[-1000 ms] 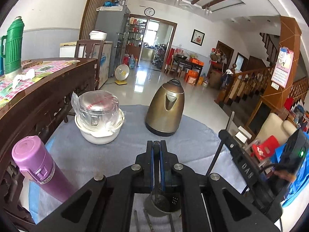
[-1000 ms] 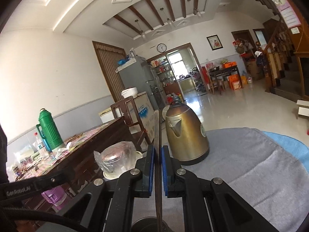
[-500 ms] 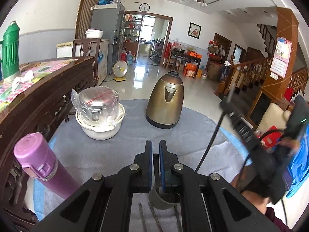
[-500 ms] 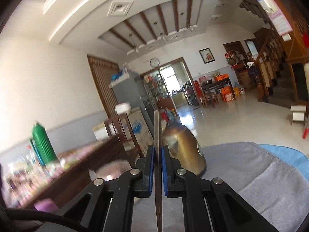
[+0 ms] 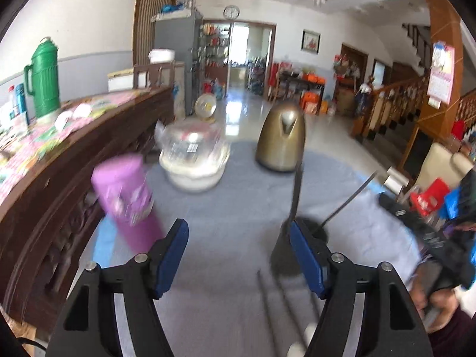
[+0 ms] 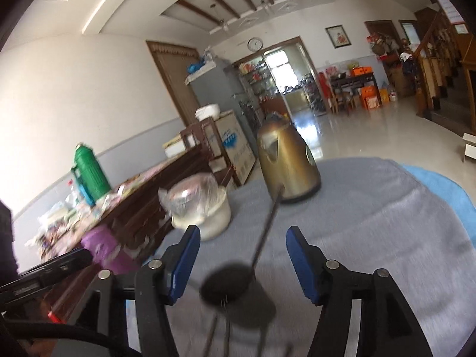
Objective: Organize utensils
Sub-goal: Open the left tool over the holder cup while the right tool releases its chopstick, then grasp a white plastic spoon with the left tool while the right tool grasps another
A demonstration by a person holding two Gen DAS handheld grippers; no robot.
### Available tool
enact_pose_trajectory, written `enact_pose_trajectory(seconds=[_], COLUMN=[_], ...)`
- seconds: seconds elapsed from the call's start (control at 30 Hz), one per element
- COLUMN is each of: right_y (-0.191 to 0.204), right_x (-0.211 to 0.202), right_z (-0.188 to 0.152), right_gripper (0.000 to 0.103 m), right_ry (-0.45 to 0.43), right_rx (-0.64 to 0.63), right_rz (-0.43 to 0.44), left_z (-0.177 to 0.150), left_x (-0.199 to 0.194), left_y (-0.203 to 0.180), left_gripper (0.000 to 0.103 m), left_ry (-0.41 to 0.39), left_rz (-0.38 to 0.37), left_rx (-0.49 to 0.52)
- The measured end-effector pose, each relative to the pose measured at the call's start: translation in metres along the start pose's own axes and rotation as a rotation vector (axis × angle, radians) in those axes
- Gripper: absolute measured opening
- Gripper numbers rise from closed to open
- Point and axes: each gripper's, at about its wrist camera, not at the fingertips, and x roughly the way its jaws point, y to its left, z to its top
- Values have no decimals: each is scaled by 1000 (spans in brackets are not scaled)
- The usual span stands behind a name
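On tabletop (image 6: pixel 372 223): chopsticks standing in holder (image 6: pixel 227 287); more utensils (image 5: pixel 269 303) lying beside, still to load. Both hand-held grippers, left (image 5: pixel 239 257) and right (image 6: pixel 241 263), just opened wide, gripping nothing.

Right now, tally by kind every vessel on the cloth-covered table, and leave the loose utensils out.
Gold kettle: 1
Purple flask: 1
White bowl: 1
Bagged steel pot, sitting in the bowl: 1
Dark utensil holder: 1
Total: 5
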Motion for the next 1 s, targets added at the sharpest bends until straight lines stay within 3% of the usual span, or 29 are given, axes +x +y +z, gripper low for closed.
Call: enact_pose_trajectory(seconds=[0.1, 0.17, 0.23, 0.5, 0.67, 0.87, 1.0], right_y=[-5, -10, -15, -38, -35, -19, -20], right_x=[-17, -27, -35, -48, -29, 0, 14], right_z=[-24, -43, -63, -126, -142, -158, -172], right_gripper=[62, 55, 39, 36, 22, 19, 18], right_ry=[108, 181, 249, 422, 538, 660, 738], right_rx=[-5, 13, 16, 150, 214, 278, 315], right_rz=[20, 52, 57, 111, 196, 260, 201], left_z=[-37, -59, -79, -146, -160, -162, -160], left_x=[3, 4, 3, 0, -2, -3, -4], left_y=[0, -3, -8, -22, -27, -24, -24], left_gripper=[71, 71, 72, 71, 71, 49, 47], left_ry=[91, 150, 189, 326, 357, 371, 365], left_rz=[30, 14, 3, -44, -36, -55, -89], left_rx=[10, 14, 18, 13, 29, 12, 16])
